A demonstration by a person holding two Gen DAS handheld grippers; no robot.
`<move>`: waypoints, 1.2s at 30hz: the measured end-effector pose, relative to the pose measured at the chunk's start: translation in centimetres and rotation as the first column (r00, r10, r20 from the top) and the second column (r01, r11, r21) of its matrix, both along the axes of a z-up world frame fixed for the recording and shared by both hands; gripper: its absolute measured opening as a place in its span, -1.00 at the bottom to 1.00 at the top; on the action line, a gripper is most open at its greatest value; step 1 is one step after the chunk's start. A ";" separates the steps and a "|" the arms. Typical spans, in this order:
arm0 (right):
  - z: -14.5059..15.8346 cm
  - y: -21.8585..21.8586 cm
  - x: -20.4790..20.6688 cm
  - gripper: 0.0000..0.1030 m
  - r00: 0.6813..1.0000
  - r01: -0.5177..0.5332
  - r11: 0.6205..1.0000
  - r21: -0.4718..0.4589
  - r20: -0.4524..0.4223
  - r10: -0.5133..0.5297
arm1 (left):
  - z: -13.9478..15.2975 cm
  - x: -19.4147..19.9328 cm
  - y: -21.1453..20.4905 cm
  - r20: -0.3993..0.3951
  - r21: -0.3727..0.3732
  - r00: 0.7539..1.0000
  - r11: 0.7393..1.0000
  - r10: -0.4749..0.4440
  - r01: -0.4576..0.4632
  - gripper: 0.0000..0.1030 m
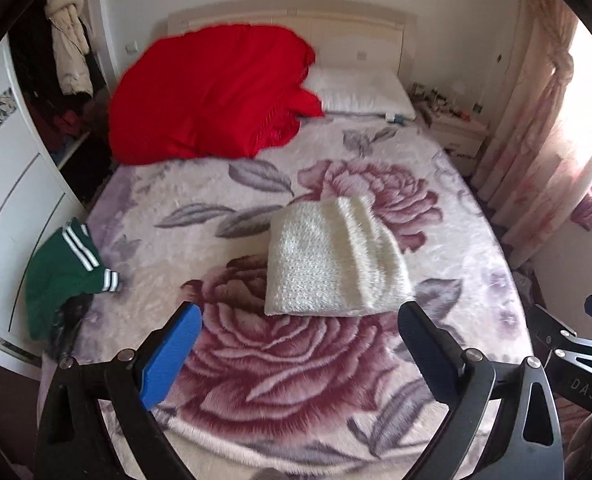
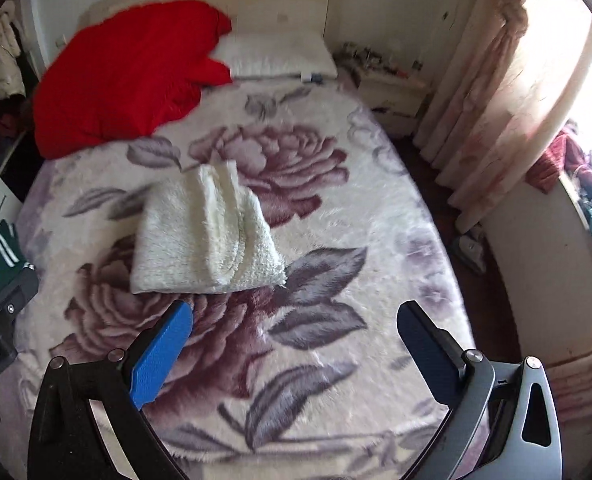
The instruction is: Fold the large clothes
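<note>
A fluffy white sweater [image 1: 332, 258] lies folded into a compact rectangle in the middle of the bed's floral blanket [image 1: 280, 368]; it also shows in the right wrist view [image 2: 204, 236]. My left gripper [image 1: 300, 320] is open and empty, just in front of the sweater's near edge. My right gripper [image 2: 294, 320] is open and empty, in front of and to the right of the sweater. A green garment with white stripes [image 1: 66, 272] lies crumpled at the bed's left edge, also seen in the right wrist view [image 2: 0, 250].
A red quilt [image 1: 212, 94] is piled at the head of the bed beside a white pillow [image 1: 360, 90]. A wardrobe [image 1: 12, 184] stands left, a nightstand [image 1: 456, 128] and pink curtains [image 1: 536, 152] right. The right gripper's body [image 1: 576, 352] shows at the left view's right edge.
</note>
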State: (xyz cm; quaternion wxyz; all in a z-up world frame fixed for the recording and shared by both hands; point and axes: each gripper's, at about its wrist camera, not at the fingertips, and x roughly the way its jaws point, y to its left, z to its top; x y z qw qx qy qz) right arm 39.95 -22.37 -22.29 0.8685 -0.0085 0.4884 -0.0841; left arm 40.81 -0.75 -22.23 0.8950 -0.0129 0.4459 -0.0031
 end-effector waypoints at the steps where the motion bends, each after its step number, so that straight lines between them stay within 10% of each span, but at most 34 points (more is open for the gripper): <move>1: 1.5 -0.1 -1.3 1.00 1.000 0.000 1.000 -0.002 0.014 0.000 | 1.6 -1.3 -0.1 0.017 0.000 1.000 1.000 -0.001 0.001 0.95; 14: 18.4 -0.2 -16.6 1.00 0.980 -0.034 0.999 -0.015 0.194 0.036 | 13.3 -13.2 -0.6 0.145 0.001 0.989 1.000 0.020 -0.021 0.95; 36: 28.6 -1.3 -26.7 1.00 0.963 -0.118 0.993 0.023 0.248 0.109 | 19.0 -19.7 -1.8 0.119 0.030 0.991 0.998 0.053 -0.057 0.95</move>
